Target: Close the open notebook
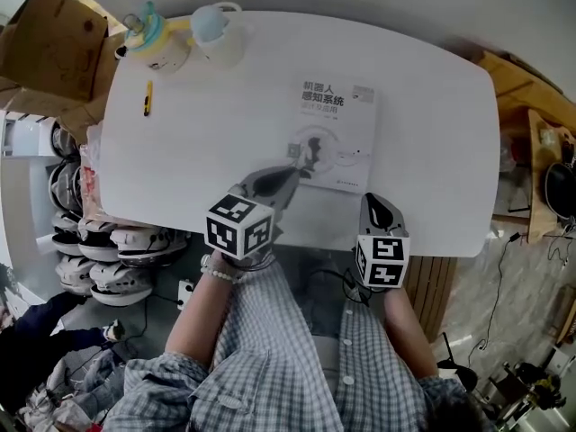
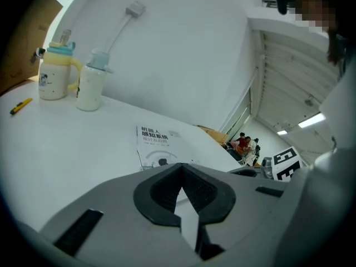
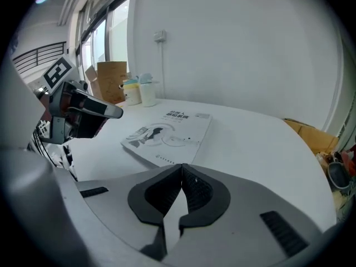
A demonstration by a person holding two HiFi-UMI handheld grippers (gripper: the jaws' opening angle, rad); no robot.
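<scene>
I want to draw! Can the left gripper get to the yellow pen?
Probably yes. Bare table lies between the left gripper and the yellow pen; the notebook sits off to the other side. Its jaws are shut and empty, so they must open first.

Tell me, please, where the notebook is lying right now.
In the head view the notebook lies closed near the middle of the white table, its near left corner beside the tips of the left gripper.
</scene>
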